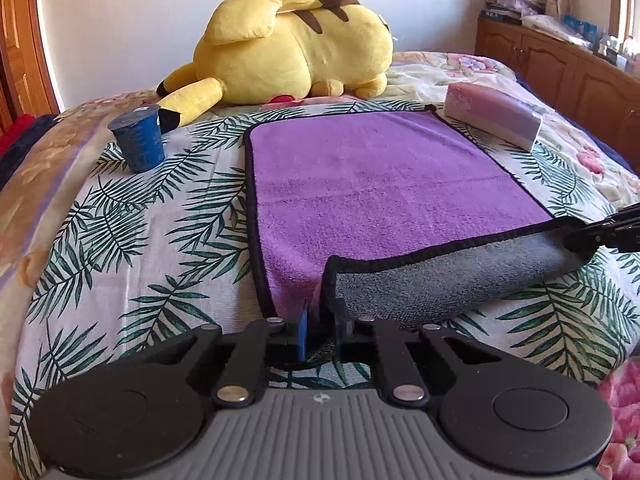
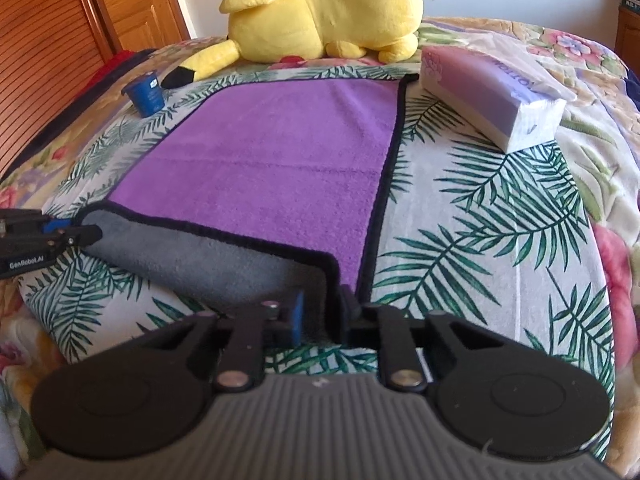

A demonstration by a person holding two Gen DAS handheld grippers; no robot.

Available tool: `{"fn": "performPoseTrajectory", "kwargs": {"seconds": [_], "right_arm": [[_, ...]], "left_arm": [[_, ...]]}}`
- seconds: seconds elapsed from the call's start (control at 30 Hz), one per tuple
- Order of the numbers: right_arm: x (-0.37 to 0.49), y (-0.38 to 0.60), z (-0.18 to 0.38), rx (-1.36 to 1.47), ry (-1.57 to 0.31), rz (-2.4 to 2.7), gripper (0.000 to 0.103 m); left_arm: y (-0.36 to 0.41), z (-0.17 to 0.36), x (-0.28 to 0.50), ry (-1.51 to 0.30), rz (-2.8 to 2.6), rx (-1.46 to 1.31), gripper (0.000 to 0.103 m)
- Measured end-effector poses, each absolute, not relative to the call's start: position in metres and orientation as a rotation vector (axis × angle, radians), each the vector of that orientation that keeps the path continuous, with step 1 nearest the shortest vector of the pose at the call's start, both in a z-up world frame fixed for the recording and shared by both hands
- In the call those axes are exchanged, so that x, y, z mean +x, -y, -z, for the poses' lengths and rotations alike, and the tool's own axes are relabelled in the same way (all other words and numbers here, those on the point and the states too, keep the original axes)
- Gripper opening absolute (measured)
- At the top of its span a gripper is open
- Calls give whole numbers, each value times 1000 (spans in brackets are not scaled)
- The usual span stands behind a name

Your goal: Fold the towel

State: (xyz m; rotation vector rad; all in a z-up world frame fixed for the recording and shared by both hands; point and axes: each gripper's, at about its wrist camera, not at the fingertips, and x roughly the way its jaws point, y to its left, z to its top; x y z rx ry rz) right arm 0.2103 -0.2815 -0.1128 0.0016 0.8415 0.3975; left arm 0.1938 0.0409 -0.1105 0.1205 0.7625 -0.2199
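Observation:
A purple towel (image 1: 380, 176) with a black hem and a grey underside lies spread on the leaf-print bed cover; it also shows in the right wrist view (image 2: 272, 160). Its near edge is lifted and rolled over, so the grey underside (image 1: 460, 276) faces up. My left gripper (image 1: 320, 328) is shut on the towel's near left corner. My right gripper (image 2: 320, 316) is shut on the near right corner. Each gripper shows at the edge of the other's view: the right one (image 1: 600, 232) and the left one (image 2: 60, 234).
A blue cup (image 1: 138, 140) stands left of the towel. A tissue pack (image 1: 494, 114) lies at the towel's far right corner. A yellow plush toy (image 1: 288, 48) lies behind the towel. A wooden cabinet (image 1: 560, 64) stands to the right of the bed.

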Motion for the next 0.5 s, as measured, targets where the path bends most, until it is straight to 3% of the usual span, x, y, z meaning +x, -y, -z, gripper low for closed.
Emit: {"fn": "performPoseTrajectory", "kwargs": {"seconds": [0.5], "right_arm": [[212,286,95,15,-708,-400,4]], "left_arm": [[-41,82,188,-651,236,69,0]]}}
